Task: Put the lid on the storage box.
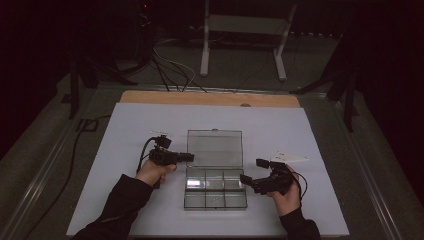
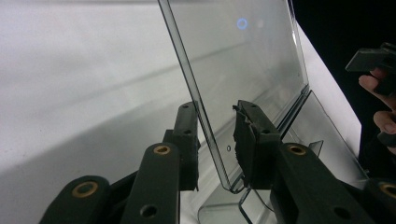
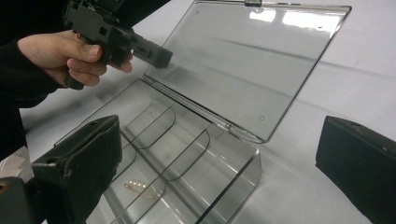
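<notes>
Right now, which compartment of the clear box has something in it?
The near row's middle compartment: a small gold piece lies there, while the others look empty.

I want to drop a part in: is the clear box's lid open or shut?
Open. The lid stands up from its hinge behind the box, exposing the compartments; the left gripper's jaws straddle its edge.

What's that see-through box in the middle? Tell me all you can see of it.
The box looks like clear plastic, with a hinged lid standing open at the far side. Dividers split its tray into small compartments; one near compartment holds a small pale item. It sits on the white table. The left tongs straddle the lid's side edge, jaws apart; the right tongs hover open beside the tray.
</notes>
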The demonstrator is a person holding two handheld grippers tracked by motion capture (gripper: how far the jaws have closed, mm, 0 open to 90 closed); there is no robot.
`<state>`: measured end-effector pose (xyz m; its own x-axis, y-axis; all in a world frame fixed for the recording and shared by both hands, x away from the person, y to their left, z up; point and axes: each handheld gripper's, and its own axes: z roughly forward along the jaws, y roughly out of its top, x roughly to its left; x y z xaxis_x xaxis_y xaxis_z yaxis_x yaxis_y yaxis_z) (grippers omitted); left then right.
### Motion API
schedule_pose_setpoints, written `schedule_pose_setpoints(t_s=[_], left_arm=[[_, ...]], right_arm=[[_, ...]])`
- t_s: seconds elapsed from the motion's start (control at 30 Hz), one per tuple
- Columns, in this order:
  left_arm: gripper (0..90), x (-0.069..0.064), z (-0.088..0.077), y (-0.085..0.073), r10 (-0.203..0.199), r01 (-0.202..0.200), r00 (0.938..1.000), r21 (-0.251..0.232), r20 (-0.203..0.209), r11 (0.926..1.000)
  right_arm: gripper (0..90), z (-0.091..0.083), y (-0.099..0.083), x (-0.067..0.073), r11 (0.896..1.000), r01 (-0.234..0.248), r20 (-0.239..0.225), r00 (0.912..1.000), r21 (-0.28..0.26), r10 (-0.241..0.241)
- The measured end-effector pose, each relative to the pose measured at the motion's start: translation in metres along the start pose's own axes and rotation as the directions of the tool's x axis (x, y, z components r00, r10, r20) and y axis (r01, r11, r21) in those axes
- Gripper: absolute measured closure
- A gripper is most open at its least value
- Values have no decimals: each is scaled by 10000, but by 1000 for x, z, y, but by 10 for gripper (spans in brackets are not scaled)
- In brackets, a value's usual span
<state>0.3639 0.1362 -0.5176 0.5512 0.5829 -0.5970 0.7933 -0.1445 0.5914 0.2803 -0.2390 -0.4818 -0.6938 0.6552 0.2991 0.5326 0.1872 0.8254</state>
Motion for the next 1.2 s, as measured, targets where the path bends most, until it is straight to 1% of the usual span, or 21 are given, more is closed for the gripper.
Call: schedule_pose_setpoints(t_s=[0.07,0.1,0.17,0.37,0.47,0.53,0.7,0.77,0.93,1.1,1.2], left_arm=[[734,0,0,0,0,0,10000,0,0,10000],[742,0,-1,0,122,-121,9999,-54,58,9999],[754,0,-2,0,225,-224,9997,-94,117,9997],[773,0,-4,0,375,-371,9991,-187,219,9991],[787,0,-6,0,499,-492,9983,-228,296,9985],[790,-1,-6,0,653,-646,9974,-252,291,9976],[790,0,-6,-1,779,-767,9963,-328,360,9965],[800,1,-7,-1,835,-818,9954,-380,468,9959],[820,0,-9,-1,1146,-1123,9921,-445,514,9927],[836,1,-11,-1,1379,-1345,9880,-508,703,9896],[837,2,-12,-2,1749,-1710,9818,-558,745,9837]], right_arm=[[7,0,0,0,10000,-2,-1,10000,-2,2],[7,0,0,0,10000,-1,-2,10000,-8,1],[7,0,0,-1,10000,-7,-8,10000,-7,7],[7,-1,0,0,10000,-9,-12,10000,-26,9],[7,-1,0,0,10000,-14,-22,10000,-35,14],[7,-1,0,0,10000,-20,-23,10000,-28,20],[7,0,0,0,10000,-26,-29,10000,-24,26],[7,0,0,0,10000,-16,-31,10000,-22,16],[7,0,0,0,10000,-54,-41,10000,-24,54],[7,0,0,0,10000,-50,-42,10000,-19,50],[7,0,0,0,10000,-53,-48,10000,-22,53]])
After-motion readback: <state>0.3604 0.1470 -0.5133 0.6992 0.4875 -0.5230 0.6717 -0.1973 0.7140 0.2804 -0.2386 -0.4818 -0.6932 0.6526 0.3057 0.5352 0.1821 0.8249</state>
